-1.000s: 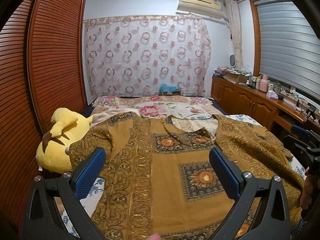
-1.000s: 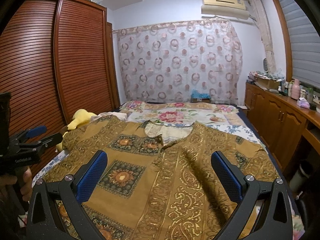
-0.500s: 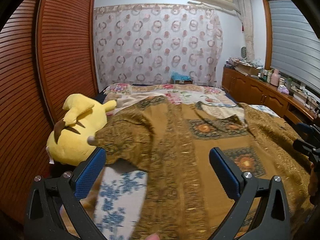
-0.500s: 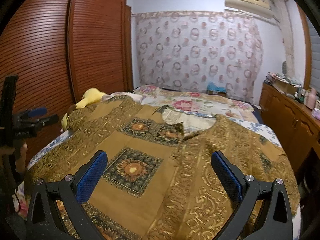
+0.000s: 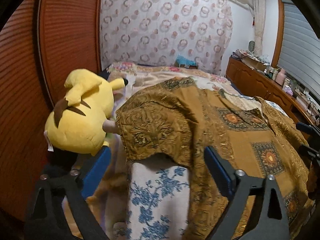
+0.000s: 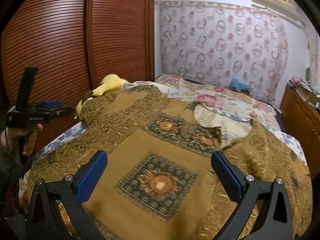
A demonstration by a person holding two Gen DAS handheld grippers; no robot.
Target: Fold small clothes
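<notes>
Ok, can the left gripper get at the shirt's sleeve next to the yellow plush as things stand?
Probably yes. The sleeve lies just ahead of the left gripper, whose jaws are closing with nothing between them yet. The yellow plush sits close beside it but off to one side.

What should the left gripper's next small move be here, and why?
Probably ease the left gripper forward and down onto the hem of the sleeve. Its jaws are closing with nothing pressed between them yet, and the shirt lies spread flat on the bed, sleeve not yet folded in.
</notes>
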